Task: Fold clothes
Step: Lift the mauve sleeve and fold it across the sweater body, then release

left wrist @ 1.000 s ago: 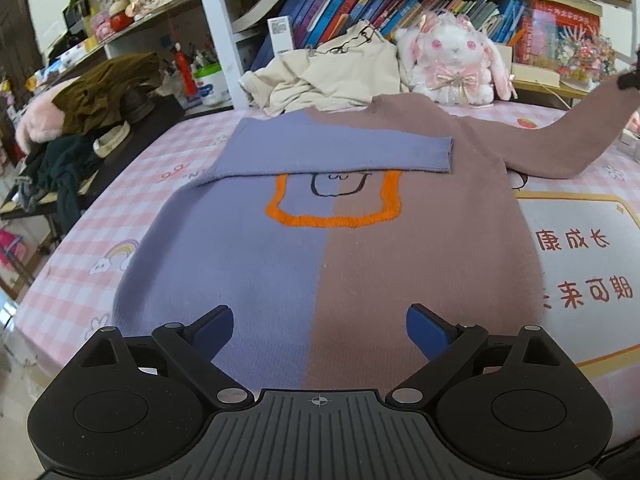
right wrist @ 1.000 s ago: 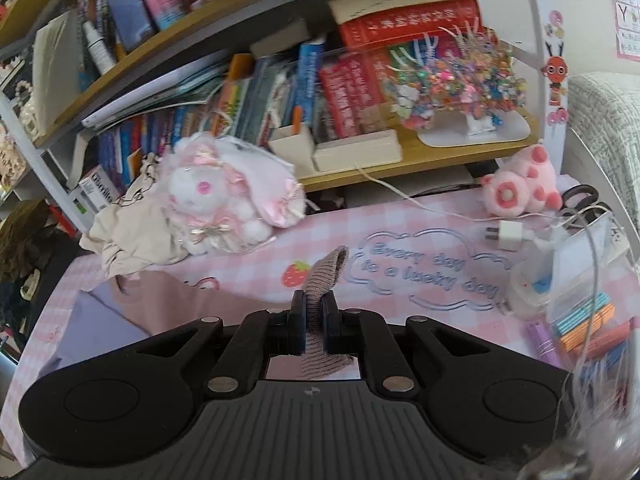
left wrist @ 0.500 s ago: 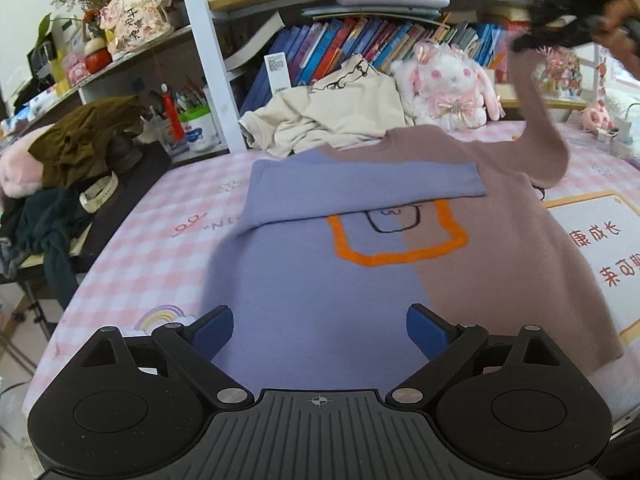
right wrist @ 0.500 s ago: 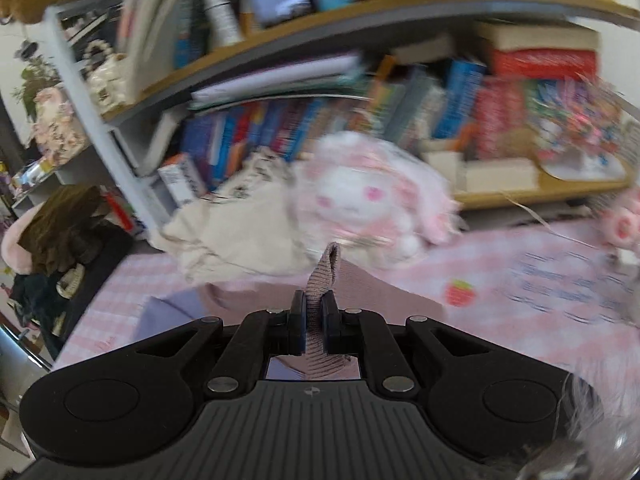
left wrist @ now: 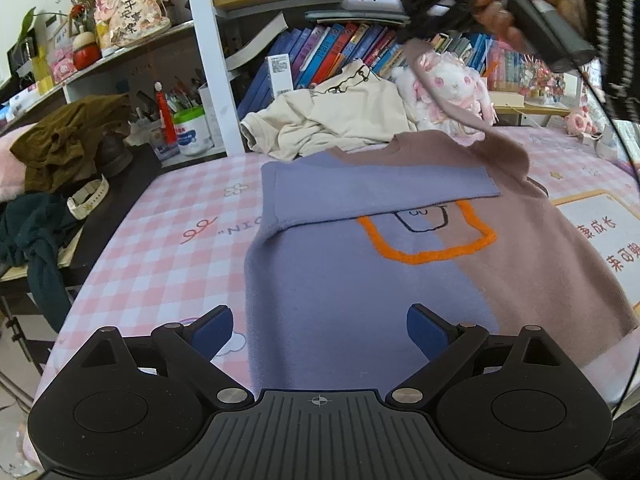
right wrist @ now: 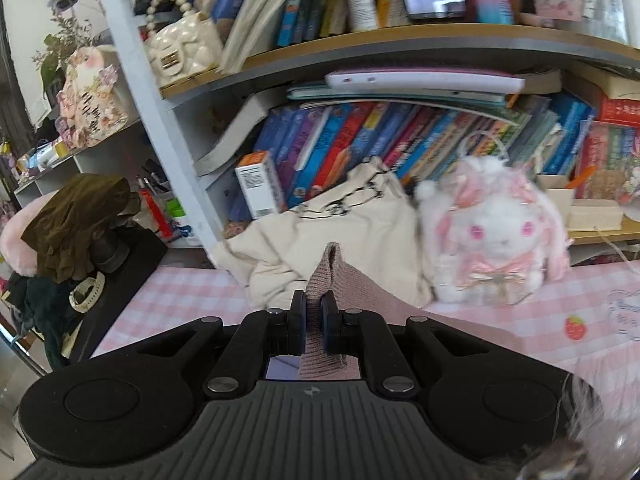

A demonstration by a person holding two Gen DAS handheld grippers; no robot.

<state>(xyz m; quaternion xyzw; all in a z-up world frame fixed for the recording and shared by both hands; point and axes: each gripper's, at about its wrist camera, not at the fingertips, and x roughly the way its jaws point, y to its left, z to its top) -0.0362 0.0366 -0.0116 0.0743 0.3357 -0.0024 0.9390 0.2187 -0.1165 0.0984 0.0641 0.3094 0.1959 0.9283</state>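
A half blue, half mauve sweater (left wrist: 360,280) with an orange outline lies flat on the pink checked table (left wrist: 172,240). Its blue sleeve (left wrist: 376,192) is folded across the chest. My left gripper (left wrist: 319,330) hovers open over the sweater's hem, holding nothing. My right gripper (right wrist: 313,320) is shut on the cuff of the mauve sleeve (right wrist: 324,280). In the left wrist view that mauve sleeve (left wrist: 460,108) hangs lifted above the sweater's right shoulder, held up by a hand with the right gripper (left wrist: 424,30).
A cream garment (left wrist: 340,120) and a pink plush rabbit (left wrist: 452,84) sit at the table's back, under shelves of books (right wrist: 360,140). Dark clothes (left wrist: 60,148) and a watch (left wrist: 88,200) lie on a black stand at the left. A printed mat (left wrist: 600,240) is at the right.
The right gripper has carried the mauve sleeve up and to the left, over the sweater. The left gripper has shifted left, still open.
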